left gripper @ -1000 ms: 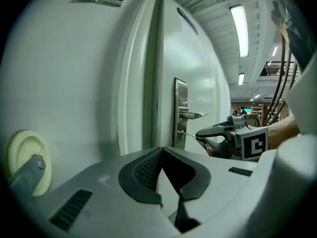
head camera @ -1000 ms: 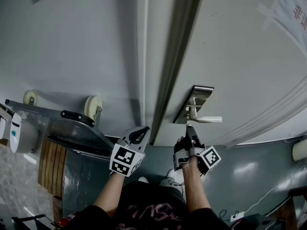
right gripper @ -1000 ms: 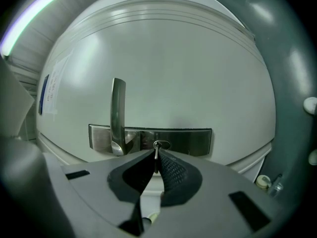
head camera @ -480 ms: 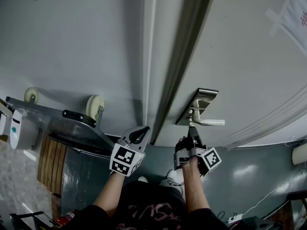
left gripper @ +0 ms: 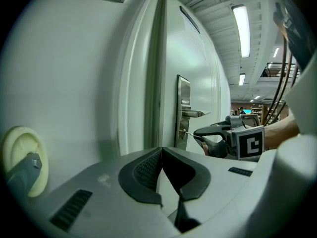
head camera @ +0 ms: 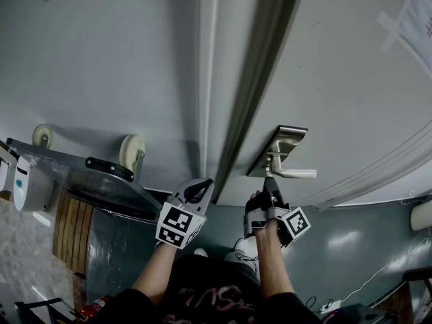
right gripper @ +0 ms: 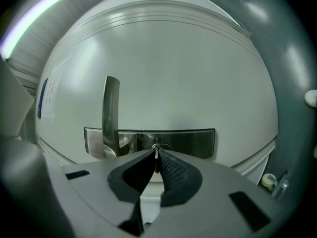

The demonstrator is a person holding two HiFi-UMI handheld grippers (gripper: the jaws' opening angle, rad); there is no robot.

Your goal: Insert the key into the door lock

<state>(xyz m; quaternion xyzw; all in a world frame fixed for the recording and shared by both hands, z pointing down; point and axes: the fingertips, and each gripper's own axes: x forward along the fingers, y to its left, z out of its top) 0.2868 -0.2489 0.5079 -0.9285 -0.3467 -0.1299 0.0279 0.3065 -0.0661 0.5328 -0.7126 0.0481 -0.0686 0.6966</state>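
Observation:
A steel lock plate (head camera: 278, 148) with a lever handle (head camera: 291, 173) is mounted on the white door (head camera: 337, 79). My right gripper (head camera: 269, 181) is shut on a small key (right gripper: 156, 155), whose tip reaches the keyhole (right gripper: 157, 147) in the lock plate (right gripper: 173, 142), beside the lever handle (right gripper: 110, 113). From the left gripper view the key (left gripper: 188, 132) meets the lock plate (left gripper: 183, 110) below the lever handle (left gripper: 193, 114). My left gripper (head camera: 198, 190) is shut on nothing, hanging left of the door's edge; its jaws meet at the tips in the left gripper view (left gripper: 161, 149).
A grey wall (head camera: 101, 59) and the door frame (head camera: 209, 79) lie left of the door. A hand truck with cream wheels (head camera: 129, 151) and a black handle (head camera: 108, 169) leans at the left. A paper notice (head camera: 418, 12) is taped on the door's upper right.
The right gripper has moved up toward the lock plate, bringing the key's tip to the keyhole. The left gripper has barely moved.

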